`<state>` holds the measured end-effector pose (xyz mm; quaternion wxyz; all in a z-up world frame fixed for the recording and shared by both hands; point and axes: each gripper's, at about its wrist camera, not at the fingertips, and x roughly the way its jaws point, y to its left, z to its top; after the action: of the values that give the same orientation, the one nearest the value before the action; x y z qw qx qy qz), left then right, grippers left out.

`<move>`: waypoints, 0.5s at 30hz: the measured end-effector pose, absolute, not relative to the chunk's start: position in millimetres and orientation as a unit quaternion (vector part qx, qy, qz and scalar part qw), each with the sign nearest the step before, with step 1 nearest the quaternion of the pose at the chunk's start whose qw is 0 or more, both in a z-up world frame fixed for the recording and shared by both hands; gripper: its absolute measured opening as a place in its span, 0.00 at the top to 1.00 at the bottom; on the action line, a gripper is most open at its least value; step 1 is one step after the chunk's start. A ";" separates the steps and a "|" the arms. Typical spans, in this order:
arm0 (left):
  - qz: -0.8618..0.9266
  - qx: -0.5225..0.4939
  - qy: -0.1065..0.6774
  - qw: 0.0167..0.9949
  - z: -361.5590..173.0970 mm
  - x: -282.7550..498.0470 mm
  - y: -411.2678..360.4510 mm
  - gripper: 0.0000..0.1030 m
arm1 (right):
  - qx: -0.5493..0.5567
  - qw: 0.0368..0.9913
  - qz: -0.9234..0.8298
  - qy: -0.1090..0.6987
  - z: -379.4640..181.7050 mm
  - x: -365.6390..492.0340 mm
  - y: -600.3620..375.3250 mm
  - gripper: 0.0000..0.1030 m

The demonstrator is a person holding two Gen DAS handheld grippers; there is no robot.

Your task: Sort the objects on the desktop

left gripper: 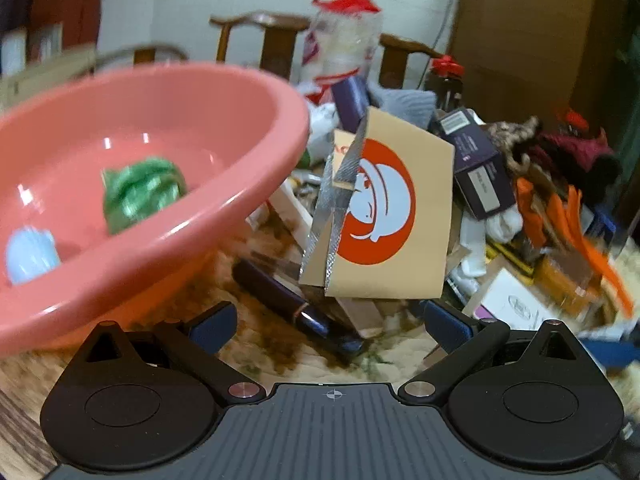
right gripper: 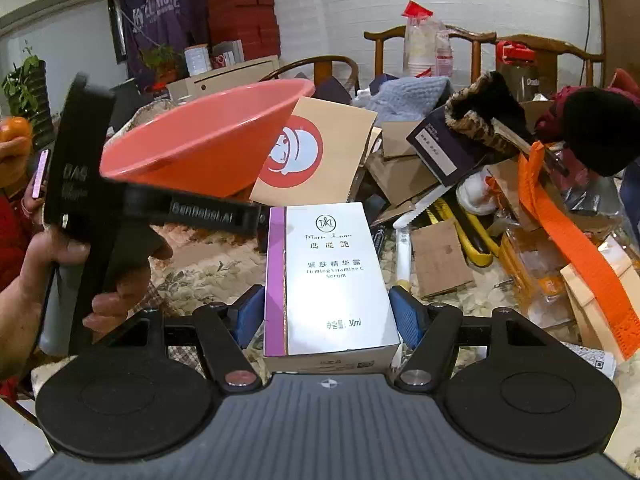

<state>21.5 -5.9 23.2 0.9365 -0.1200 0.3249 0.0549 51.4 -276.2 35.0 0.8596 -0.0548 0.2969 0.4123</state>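
- The left wrist view looked forward and down along its fingers, close beside the tilted pink basin [left gripper: 152, 168].
- The right wrist view looked forward and down from low over the table, close above a white serum box [right gripper: 332, 280].
- Both views shared the basin, the tan card with a red circle [left gripper: 396, 216], and the wooden chairs [right gripper: 472, 40] behind.

We read "Firming Vitamine C Serum" and "30ml" on the white box [right gripper: 334, 280]; "GenRobot.AI" marks the left gripper [right gripper: 202, 213].
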 end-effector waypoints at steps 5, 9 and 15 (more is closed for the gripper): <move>0.030 -0.210 0.356 0.910 15.1 25.3 13.3 0.00 | -0.046 0.858 0.413 0.302 35.5 54.8 -279.6 0.31; 0.019 -0.236 0.358 0.903 19.3 19.6 18.7 0.00 | -0.022 0.854 0.418 0.311 37.0 59.9 -284.6 0.31; -0.003 -0.225 0.374 0.900 27.9 12.3 13.2 0.00 | 0.007 0.847 0.426 0.319 39.2 64.5 -289.7 0.31</move>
<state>12.3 13.2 27.9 0.8997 -0.2245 0.3744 -0.0028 64.5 -289.7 39.2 0.8465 0.0073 0.3188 0.4263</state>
